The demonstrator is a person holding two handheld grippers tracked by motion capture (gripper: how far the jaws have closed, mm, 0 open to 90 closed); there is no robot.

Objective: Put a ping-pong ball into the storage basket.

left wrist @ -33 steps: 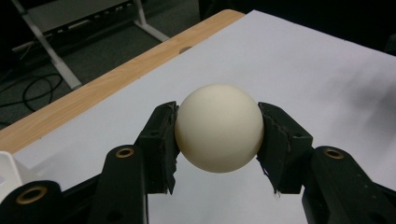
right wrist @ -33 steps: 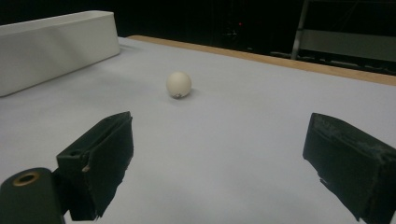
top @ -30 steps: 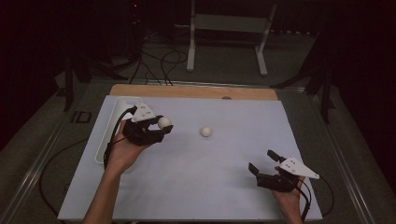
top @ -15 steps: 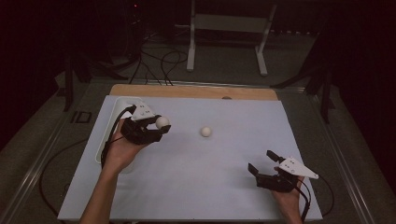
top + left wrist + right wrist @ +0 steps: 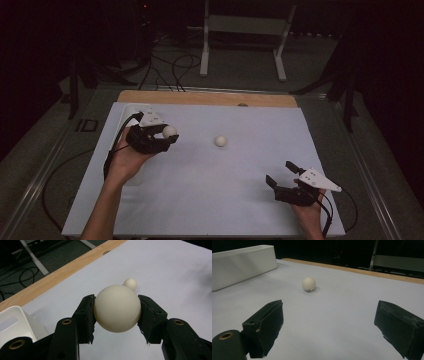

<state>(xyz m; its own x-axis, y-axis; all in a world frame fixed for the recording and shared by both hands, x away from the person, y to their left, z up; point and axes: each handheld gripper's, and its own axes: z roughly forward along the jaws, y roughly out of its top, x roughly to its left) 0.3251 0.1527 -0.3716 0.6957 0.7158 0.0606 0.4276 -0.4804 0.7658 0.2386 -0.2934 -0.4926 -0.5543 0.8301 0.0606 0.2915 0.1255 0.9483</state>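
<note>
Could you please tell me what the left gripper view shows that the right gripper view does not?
Left gripper view: a cream ball clamped between the left gripper jaws, above the white sheet.

Right gripper view: the right gripper with its jaws wide apart and nothing between them, and the long side of the white bin.

Both: the second ball lying loose on the sheet, and the wooden edge.

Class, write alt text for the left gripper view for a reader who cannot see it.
The left gripper clamps a cream ball between its two black jaws above a white table. A second, smaller-looking ball lies beyond it, and a white bin sits at lower left.
</note>
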